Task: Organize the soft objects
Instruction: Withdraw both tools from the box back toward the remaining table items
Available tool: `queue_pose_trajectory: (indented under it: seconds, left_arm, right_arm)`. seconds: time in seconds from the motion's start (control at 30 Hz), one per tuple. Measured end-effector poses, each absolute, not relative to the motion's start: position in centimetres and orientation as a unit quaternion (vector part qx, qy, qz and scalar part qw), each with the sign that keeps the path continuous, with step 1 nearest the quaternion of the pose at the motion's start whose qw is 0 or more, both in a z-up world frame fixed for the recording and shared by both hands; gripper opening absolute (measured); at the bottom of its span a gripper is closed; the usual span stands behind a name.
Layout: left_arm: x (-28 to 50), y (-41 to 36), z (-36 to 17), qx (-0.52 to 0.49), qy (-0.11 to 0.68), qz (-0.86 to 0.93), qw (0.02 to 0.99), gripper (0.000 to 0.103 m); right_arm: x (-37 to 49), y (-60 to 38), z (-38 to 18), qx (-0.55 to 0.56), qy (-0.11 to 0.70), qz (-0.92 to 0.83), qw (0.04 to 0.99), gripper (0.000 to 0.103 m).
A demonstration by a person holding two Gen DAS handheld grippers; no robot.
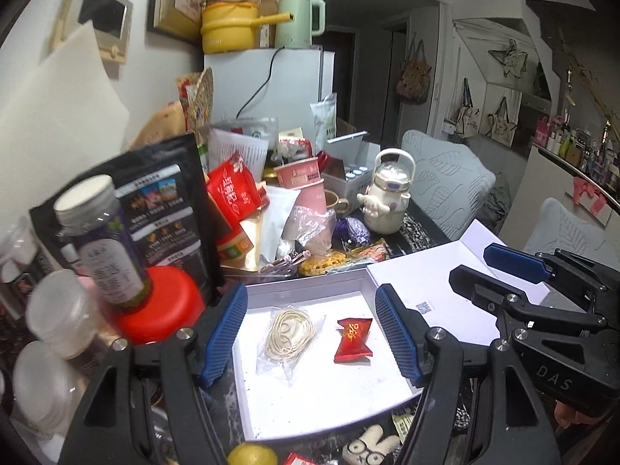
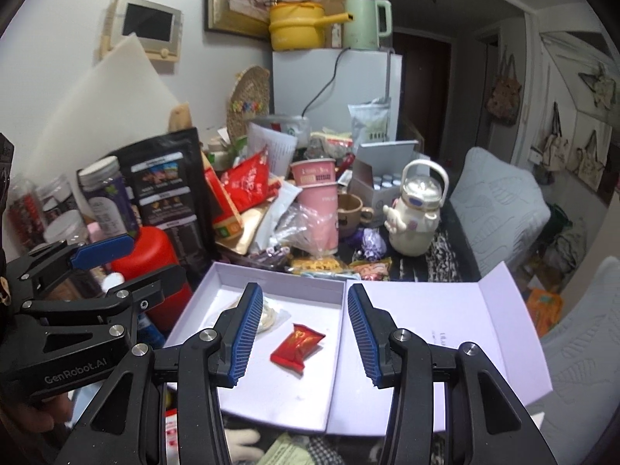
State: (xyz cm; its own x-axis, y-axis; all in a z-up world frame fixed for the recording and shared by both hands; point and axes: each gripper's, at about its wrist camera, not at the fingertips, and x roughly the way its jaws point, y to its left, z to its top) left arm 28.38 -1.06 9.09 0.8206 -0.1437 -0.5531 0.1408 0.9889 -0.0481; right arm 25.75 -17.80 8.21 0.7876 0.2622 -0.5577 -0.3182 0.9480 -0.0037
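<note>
Box (image 1: 306, 290) lies open at the table's near edge, holding a red packet (image 1: 353, 340) and a bagged cord coil (image 1: 288, 334). Left claw (image 1: 312, 335) and right claw (image 2: 302, 339) hover above it, both agape and empty. Judged between picks; next calls for reaching another soft item, perhaps the plush (image 1: 370, 445) below the box

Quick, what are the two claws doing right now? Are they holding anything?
Left gripper: open, holding nothing, above the white box.
Right gripper: open, holding nothing, also above the box.
</note>
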Motion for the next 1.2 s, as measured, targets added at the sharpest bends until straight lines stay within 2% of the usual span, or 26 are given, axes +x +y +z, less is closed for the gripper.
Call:
queue_pose_trajectory:
  seconds: [0.23,0.3,0.37,0.43,0.5,0.77,1.2]
  left_arm:
    - [24.6,-1.0,11.0,0.011,0.267,-0.074,0.961,0.068]
    - [23.9,-0.8,11.4,0.01,0.264,-0.073,0.962,0.068]
    - [22.7,-0.6,11.7,0.011,0.258,-0.07,0.964,0.078]
    - [21.7,-0.4,12.0,0.013,0.247,-0.061,0.967,0.094]
    - [20.3,-0.3,12.3,0.018,0.232,-0.05,0.971,0.097]
    - [15.9,0.3,12.4,0.017,0.222,-0.062,0.973,0.097]
    - [11.0,2.1,10.2,-0.011,0.242,-0.088,0.966,0.097]
  right_arm:
    - [21.6,-17.8,10.1,-0.056,0.261,0.152,0.952,0.05]
    - [20.3,-17.8,10.6,-0.056,0.252,0.15,0.954,0.056]
    - [19.1,-17.9,10.9,-0.054,0.245,0.151,0.956,0.059]
    - [17.9,-18.0,11.1,-0.049,0.239,0.153,0.958,0.063]
    - [16.8,-18.1,11.2,-0.045,0.235,0.155,0.958,0.072]
    - [12.0,-18.6,11.0,-0.032,0.221,0.152,0.963,0.077]
    - [6.5,-18.6,8.3,-0.02,0.236,0.157,0.959,0.078]
